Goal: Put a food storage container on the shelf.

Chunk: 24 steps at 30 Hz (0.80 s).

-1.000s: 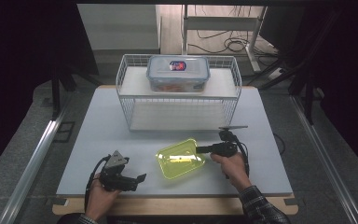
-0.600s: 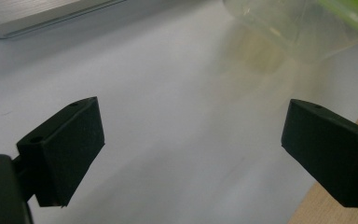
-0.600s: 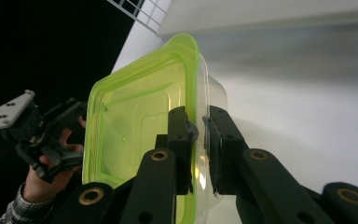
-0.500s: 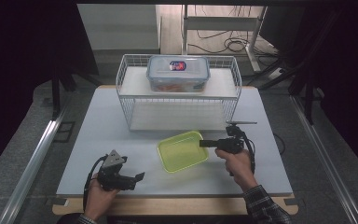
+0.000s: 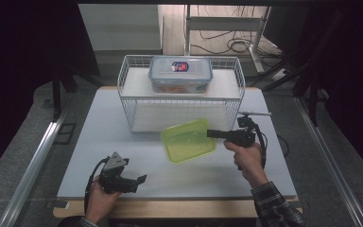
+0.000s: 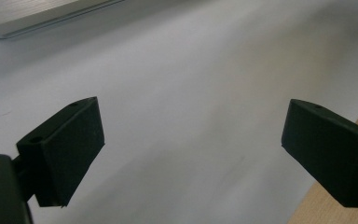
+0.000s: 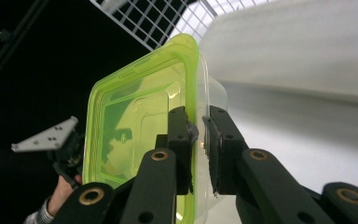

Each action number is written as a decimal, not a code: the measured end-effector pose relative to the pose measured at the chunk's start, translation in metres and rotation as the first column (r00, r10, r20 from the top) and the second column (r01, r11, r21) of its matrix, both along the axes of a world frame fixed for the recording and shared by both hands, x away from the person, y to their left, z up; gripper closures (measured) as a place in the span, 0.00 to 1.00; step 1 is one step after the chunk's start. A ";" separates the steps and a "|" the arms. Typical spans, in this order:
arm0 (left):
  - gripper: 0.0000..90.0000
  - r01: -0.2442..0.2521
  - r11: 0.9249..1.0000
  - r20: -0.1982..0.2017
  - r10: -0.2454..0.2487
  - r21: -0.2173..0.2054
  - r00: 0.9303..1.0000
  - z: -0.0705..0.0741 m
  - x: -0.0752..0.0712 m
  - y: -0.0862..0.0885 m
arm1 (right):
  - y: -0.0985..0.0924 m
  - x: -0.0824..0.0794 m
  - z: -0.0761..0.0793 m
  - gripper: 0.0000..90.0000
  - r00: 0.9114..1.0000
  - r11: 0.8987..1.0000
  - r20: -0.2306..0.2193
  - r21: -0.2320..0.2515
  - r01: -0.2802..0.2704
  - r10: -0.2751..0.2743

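A clear plastic container with a yellow-green lid (image 5: 188,140) hangs above the white table, in front of the wire rack. My right gripper (image 5: 211,134) is shut on the container's right rim, its jaws pointing left. In the right gripper view the black pads (image 7: 182,140) pinch the green lid's edge (image 7: 135,126) and the clear wall beside it. My left gripper (image 5: 139,179) rests low near the table's front left, held in a hand. In the left gripper view its jaws stand wide open over bare table, with nothing between them.
A white wire rack (image 5: 179,101) stands at the back middle of the table (image 5: 99,127). On its top shelf sits a clear lidded box (image 5: 180,74) with food inside. The table's wooden front edge (image 5: 170,208) runs along the bottom.
The right gripper has lifted the green-lidded container off the table, up and toward the rack. The left gripper has stayed in place.
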<state>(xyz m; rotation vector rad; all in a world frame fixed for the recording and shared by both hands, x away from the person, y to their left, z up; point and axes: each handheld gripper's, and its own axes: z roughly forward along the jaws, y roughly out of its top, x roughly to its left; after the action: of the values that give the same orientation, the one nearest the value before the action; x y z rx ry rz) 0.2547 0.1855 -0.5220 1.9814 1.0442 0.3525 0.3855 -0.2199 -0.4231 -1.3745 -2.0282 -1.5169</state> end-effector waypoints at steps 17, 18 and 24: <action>0.06 0.006 1.000 0.004 -0.006 0.004 1.000 0.000 0.000 0.000 | 0.001 0.010 0.052 0.89 0.998 0.999 0.063 0.028 0.017 -0.018; 0.06 0.006 1.000 0.004 -0.006 0.004 1.000 0.000 0.000 0.000 | 0.001 0.011 0.056 0.89 0.997 0.999 0.069 0.027 0.019 -0.021; 0.06 0.002 1.000 0.008 -0.002 -0.004 1.000 0.000 0.000 0.000 | 0.003 0.014 0.079 0.89 0.994 0.999 0.105 0.027 0.030 -0.033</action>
<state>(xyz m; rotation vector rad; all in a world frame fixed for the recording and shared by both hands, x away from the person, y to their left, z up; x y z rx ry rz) 0.2548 0.1857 -0.5219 1.9755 1.0376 0.3568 0.3995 -0.2169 -0.3436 -1.3492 -2.0500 -1.6558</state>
